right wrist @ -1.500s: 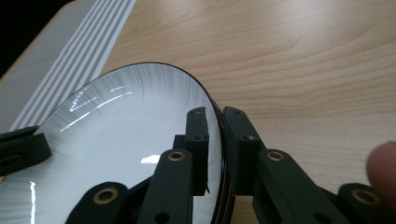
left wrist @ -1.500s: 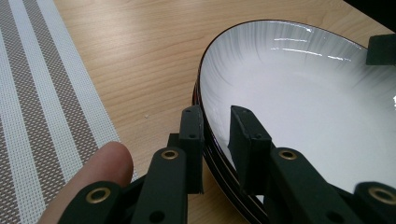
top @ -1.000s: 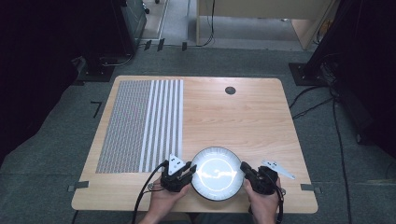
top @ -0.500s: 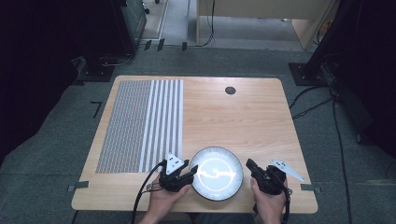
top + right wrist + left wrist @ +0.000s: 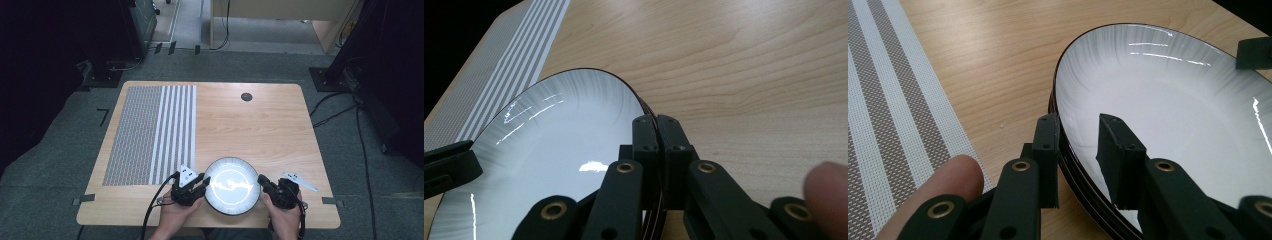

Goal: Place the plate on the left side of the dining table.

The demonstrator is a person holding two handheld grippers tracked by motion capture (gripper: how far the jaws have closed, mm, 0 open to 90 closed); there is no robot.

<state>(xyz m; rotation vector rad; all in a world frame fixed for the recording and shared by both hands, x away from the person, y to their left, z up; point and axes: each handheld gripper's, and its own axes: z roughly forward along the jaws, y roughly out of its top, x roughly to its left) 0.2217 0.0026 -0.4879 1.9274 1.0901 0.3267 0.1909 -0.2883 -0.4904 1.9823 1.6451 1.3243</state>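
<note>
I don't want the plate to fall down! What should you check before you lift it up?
1. Right gripper clamped on the plate rim: ok.
2. Left gripper clamped too: not ok. Its jaws have just been closing with the rim between them, but a gap shows.
3. Grippers on opposite sides of the plate: ok.
4. Nothing lying in the plate: ok.
5. Plate flat on the table: ok.

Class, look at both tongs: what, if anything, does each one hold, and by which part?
The right tongs are clamped on the round white dark-rimmed plate at its rim. The left tongs straddle the opposite rim, just closing, pads not yet pressing.
</note>
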